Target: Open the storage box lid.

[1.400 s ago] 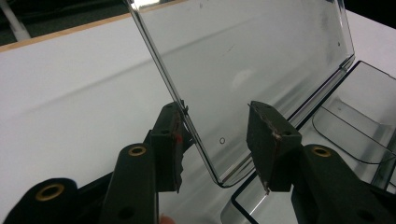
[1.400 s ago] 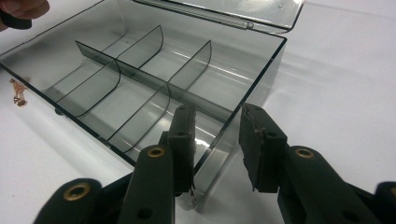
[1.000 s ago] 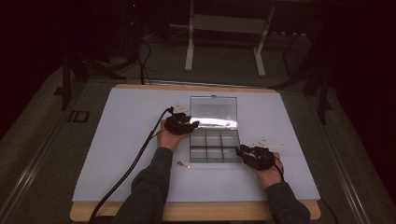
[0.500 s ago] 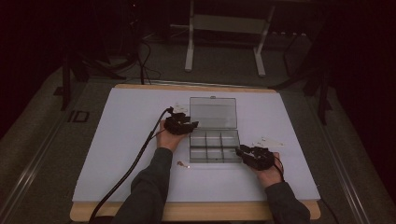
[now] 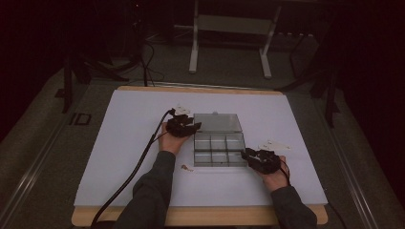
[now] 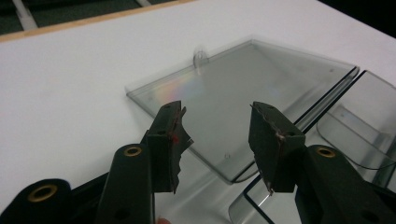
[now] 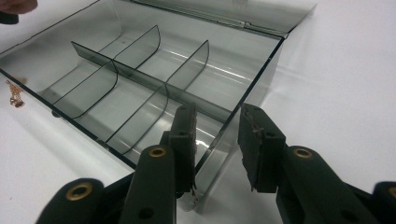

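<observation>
Box (image 5: 218, 149): clear smoky plastic, six compartments, lid (image 5: 215, 122) laid flat open behind; centre of frame on white table (image 5: 124, 143). Left gripper (image 5: 182, 125): jaws parted, empty, at lid's left edge. Right gripper (image 5: 258, 159): jaws parted, straddling box's right wall (image 7: 243, 126), not clamped.

A clear, smoke-tinted plastic organizer box (image 5: 218, 149) lies open near the worktop's middle, six empty compartments in two rows, its lid (image 5: 216, 122) folded flat toward the far edge.
</observation>
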A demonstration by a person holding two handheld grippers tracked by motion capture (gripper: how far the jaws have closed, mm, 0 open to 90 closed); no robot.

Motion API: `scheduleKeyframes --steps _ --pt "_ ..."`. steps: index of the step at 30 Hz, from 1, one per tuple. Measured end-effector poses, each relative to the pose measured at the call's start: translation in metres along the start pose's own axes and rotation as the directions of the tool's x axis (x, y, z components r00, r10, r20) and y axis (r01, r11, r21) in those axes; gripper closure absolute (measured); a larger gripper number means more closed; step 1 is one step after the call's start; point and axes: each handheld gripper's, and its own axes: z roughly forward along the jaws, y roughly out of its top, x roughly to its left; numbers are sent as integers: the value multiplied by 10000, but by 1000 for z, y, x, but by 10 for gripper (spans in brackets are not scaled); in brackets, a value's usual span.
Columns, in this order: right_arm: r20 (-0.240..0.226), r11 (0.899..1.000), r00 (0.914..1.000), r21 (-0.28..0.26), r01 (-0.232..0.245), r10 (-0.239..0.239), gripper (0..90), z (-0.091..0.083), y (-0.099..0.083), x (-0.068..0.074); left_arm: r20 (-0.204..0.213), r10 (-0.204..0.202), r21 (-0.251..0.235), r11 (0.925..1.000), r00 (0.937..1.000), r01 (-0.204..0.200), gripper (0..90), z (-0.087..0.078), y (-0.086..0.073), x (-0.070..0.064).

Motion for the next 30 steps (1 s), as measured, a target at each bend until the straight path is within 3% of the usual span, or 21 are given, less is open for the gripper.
scheduleKeyframes --steps 14,30 --pt "1 10000 10000 -21 39 -39 676 0 0 0 93 314 23 9995 9995 -314 556 -9 3 -2" --pt "-59 10000 10000 10 -75 75 655 1 -1 0 248 307 -259 9992 9992 -300 557 -32 -4 -1"
